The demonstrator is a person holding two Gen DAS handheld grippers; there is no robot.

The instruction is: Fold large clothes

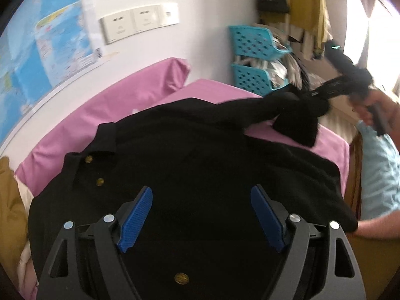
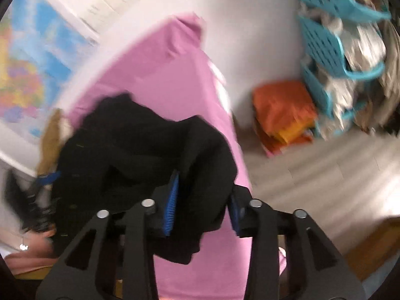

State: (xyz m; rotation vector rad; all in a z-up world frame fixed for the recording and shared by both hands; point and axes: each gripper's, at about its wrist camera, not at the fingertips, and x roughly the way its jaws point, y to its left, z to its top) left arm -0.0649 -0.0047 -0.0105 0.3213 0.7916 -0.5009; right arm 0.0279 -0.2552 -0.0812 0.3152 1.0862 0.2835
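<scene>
A black button-front garment (image 1: 190, 165) with gold buttons lies spread on a pink-covered bed (image 1: 120, 100). My left gripper (image 1: 201, 215) is open, its blue pads (image 1: 136, 216) hovering just above the garment's front. My right gripper (image 2: 203, 207) is shut on a sleeve of the black garment (image 2: 207, 180) and holds it lifted above the bed; in the left wrist view it (image 1: 322, 95) shows at the far right, with the sleeve (image 1: 287, 110) stretched up off the bed.
A pink pillow (image 1: 160, 80) lies at the head of the bed by a wall map (image 1: 42, 50). Blue stacked baskets (image 1: 252, 57) stand past the bed's far corner. Orange folded cloth (image 2: 285, 110) sits on the floor. A mustard cloth (image 1: 10, 207) lies at left.
</scene>
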